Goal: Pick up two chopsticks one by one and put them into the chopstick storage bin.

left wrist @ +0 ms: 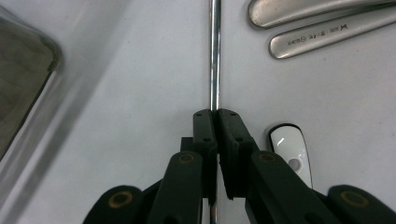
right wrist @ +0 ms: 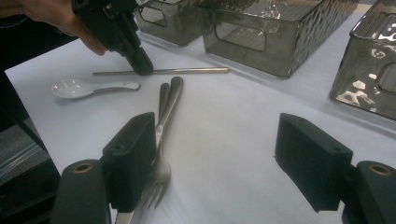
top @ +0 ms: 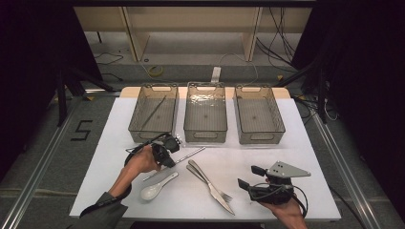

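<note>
The left claw [top: 170, 153] was clamped on a metal chopstick [left wrist: 215, 56] lying on the white counter [top: 296, 157], just at 6 o'clock of the left bin [top: 154, 113]. A white spoon [top: 155, 189] lay just beside it, toward 6 o'clock. The right claw [top: 248, 177] hovered wide and held nothing at 3 o'clock of the fork [right wrist: 161, 158] and knife [top: 210, 186], which lay touching at mid-counter.

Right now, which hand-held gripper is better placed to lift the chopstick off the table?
Left. The left hand-held gripper is already shut on the chopstick; the right hand-held gripper is open, off by the fork.
</note>
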Demonstrator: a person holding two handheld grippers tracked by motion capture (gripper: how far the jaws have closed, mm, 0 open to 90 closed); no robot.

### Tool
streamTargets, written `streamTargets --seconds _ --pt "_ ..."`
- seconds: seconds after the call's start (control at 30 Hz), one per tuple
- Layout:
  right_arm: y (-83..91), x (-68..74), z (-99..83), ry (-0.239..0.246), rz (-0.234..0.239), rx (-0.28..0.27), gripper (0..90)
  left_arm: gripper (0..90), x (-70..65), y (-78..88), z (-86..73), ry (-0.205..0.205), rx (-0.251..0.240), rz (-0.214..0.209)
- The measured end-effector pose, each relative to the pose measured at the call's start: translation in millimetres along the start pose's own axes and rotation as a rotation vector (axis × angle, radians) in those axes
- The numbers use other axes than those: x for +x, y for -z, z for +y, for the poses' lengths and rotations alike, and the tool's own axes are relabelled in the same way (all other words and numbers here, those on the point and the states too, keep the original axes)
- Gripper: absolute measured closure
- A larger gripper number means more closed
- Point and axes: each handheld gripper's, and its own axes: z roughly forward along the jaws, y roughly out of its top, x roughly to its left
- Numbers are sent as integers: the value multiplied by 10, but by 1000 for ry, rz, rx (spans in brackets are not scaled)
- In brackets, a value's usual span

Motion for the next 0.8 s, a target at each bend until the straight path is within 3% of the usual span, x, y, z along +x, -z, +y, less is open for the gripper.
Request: streamTargets --seconds 0.27,0.5,0.8 --pt "7 -5 0 3 -2 -2 301 855 -1 52 7 0 -19 22" --pt "13 -9 0 4 -3 -2 301 856 9 231 1 6 -64 -13" --pt "12 -13 -4 3 -5 -1 301 856 -12 486 18 -27 -109 -28"
